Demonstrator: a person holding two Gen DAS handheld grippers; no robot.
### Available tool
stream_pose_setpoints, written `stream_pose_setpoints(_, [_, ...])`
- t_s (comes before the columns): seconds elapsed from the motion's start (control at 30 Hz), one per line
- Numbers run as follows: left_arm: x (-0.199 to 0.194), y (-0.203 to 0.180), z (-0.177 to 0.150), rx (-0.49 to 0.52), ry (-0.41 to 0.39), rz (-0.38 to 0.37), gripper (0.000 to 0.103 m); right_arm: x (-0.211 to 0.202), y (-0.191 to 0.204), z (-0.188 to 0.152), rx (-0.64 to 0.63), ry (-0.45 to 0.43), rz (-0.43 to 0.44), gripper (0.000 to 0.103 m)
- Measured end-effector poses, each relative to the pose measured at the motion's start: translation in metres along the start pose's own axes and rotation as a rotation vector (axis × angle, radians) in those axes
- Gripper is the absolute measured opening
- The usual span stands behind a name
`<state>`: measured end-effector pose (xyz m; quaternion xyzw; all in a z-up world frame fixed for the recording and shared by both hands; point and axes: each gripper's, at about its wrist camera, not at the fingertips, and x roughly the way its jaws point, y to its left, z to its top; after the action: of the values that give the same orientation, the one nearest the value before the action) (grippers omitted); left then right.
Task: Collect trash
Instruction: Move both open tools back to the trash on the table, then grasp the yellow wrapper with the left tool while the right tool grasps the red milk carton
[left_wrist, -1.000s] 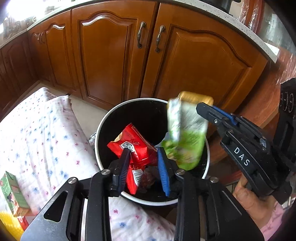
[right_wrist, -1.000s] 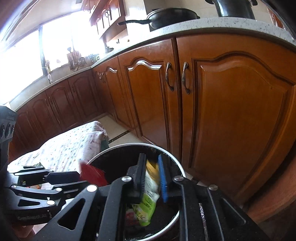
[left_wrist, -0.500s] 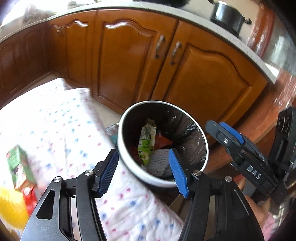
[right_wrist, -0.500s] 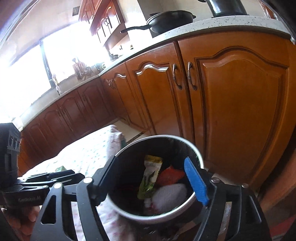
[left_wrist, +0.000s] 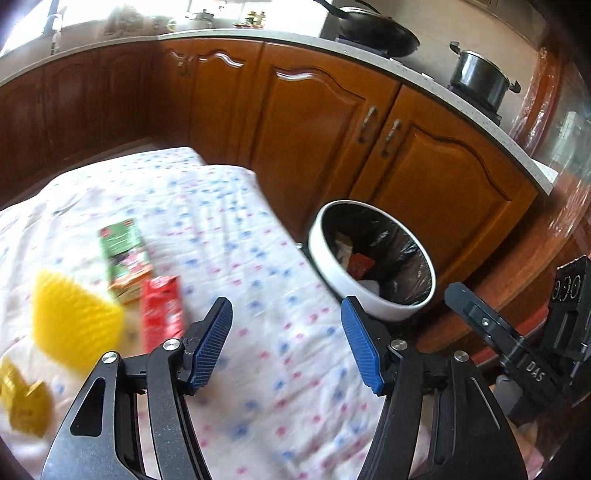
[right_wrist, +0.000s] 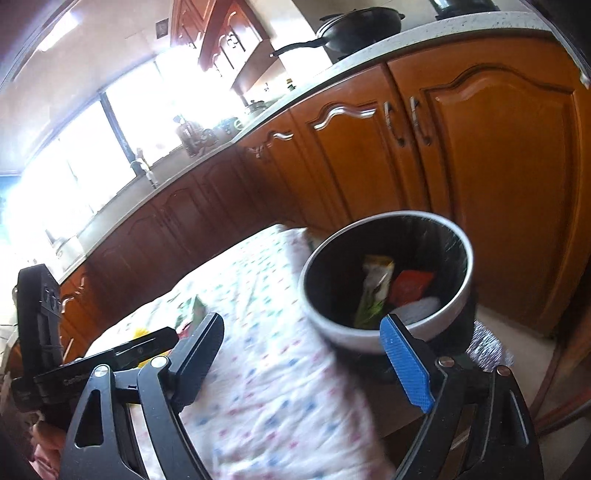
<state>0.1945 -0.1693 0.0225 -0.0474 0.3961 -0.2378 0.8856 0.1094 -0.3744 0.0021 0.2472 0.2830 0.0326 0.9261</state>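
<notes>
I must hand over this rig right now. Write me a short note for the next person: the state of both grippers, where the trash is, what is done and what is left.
Left gripper: jaws have just been opening, nothing between them, above the spotted cloth.
Right gripper: jaws have just been opening wide, empty, near the bin.
Bin: white rim, black liner, beside the cloth; it holds a green wrapper, a red wrapper and something white.
Done: those pieces are in the bin.
Left: on the cloth lie a green carton, a red packet, a yellow ribbed piece and a yellow item at the edge. Blurred, so check them.
</notes>
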Motion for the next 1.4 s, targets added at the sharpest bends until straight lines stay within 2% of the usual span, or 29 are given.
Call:
stream_pose_setpoints(0.53, [-0.051, 0.076, -0.045, -0.137, -0.031, 0.101, 0.064, 0.013, 0.054, -0.047, -0.044, 0.091, 0.093, 0.088])
stream_pose_setpoints(1.03, [-0.092, 0.125, -0.071, -0.207, -0.068, 0.21, 0.064, 0.039, 0.102, -0.064, -0.136, 0.156, 0.15, 0.088])
stream_pose_setpoints(1.4, [-0.106, 0.164, -0.08, -0.269, -0.078, 0.28, 0.064, 0.071, 0.137, -0.07, -0.212, 0.211, 0.171, 0.088])
